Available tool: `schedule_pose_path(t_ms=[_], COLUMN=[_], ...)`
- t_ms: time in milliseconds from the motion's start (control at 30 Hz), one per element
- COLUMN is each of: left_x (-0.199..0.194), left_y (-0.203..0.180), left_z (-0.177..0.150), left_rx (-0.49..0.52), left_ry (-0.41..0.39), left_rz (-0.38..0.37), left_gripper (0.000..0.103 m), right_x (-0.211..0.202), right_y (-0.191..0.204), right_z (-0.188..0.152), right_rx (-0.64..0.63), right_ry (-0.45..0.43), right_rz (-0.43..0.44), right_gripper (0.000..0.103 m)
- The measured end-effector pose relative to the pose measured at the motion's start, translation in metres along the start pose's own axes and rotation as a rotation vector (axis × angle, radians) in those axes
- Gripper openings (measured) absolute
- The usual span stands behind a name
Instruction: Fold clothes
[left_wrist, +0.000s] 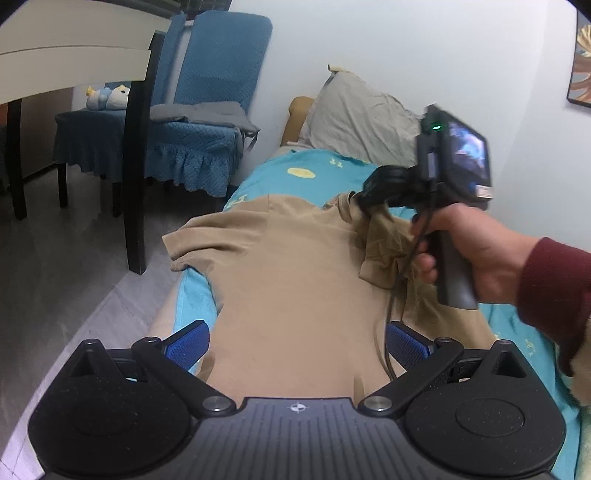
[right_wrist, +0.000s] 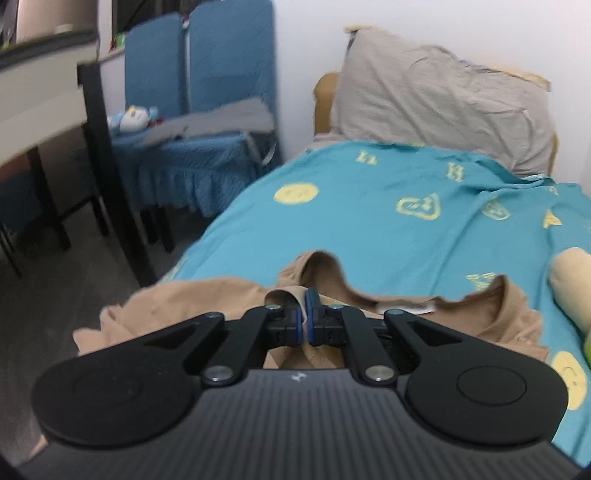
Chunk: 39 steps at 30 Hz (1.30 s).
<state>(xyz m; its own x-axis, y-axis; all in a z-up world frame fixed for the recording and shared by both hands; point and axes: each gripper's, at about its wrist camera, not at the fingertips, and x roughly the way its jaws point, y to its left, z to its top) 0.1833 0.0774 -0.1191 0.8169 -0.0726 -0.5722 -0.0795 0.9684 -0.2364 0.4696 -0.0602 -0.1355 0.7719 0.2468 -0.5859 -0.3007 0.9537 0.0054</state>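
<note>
Shirt (left_wrist: 295, 280) lies spread on the bed (right_wrist: 388, 229), mostly flat; right tongs (right_wrist: 305, 321) pinch its right sleeve, lifted inward mid-fold. Left tongs (left_wrist: 297, 345) gape, released, over the near hem.

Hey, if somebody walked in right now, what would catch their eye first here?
Probably the tan short-sleeved T-shirt spread on the turquoise bedsheet with yellow cartoon prints. The right gripper is shut on the shirt fabric near the collar, while the left gripper hovers open over the shirt's lower part. Behind, a grey pillow leans against the white wall.
</note>
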Motion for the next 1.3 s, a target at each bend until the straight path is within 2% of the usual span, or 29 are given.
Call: schedule_pose_path(t_ms=[100,233,300,367,433,533,667,900,1133,1300], left_x=[0.000,0.003,0.004,0.004,-0.001,-0.011,-0.028,-0.071,-0.107,-0.102], left_y=[0.000,0.000,-0.005,-0.012,-0.020,-0.030,-0.038,-0.052,-0.060,-0.050], left_z=[0.000,-0.001,0.000,0.001,0.001,0.000,-0.001,-0.006,-0.025,-0.026], left_rx=[-0.005,-0.023,-0.017,0.000,0.043,0.098,0.118,0.153,0.207,0.114], left_ry=[0.006,0.012,0.016,0.015,-0.010,-0.052,-0.078,-0.118,-0.132,-0.045], left_rz=[0.010,0.024,0.024,0.025,0.037,0.053,0.044,0.021,-0.014,-0.041], left_gripper=[0.102,0.102,0.102,0.102,0.102,0.102,0.103,0.103,0.103,0.100], right_x=[0.013,0.013,0.002,-0.017,-0.044,-0.087,-0.159,-0.283,-0.342,-0.371], right_y=[0.005,0.000,0.001,-0.002,-0.004,-0.005,-0.004,-0.003,-0.011,-0.020], right_z=[-0.008,-0.013,-0.014,-0.017,-0.019,-0.022,-0.033,-0.081,-0.121,-0.143], right_rx=[-0.010,0.060,0.080,0.102,0.122,0.153,0.191,0.271,0.334,0.390], right_ry=[0.032,0.037,0.028,-0.013,-0.052,-0.053,-0.072,-0.120,-0.149,-0.167], right_rz=[-0.016,-0.021,-0.025,-0.022,-0.005,0.033,0.036,0.003,-0.045,-0.065], right_gripper=[0.007,0.011,0.029,0.074,0.089,0.088,0.088,0.088,0.088,0.088])
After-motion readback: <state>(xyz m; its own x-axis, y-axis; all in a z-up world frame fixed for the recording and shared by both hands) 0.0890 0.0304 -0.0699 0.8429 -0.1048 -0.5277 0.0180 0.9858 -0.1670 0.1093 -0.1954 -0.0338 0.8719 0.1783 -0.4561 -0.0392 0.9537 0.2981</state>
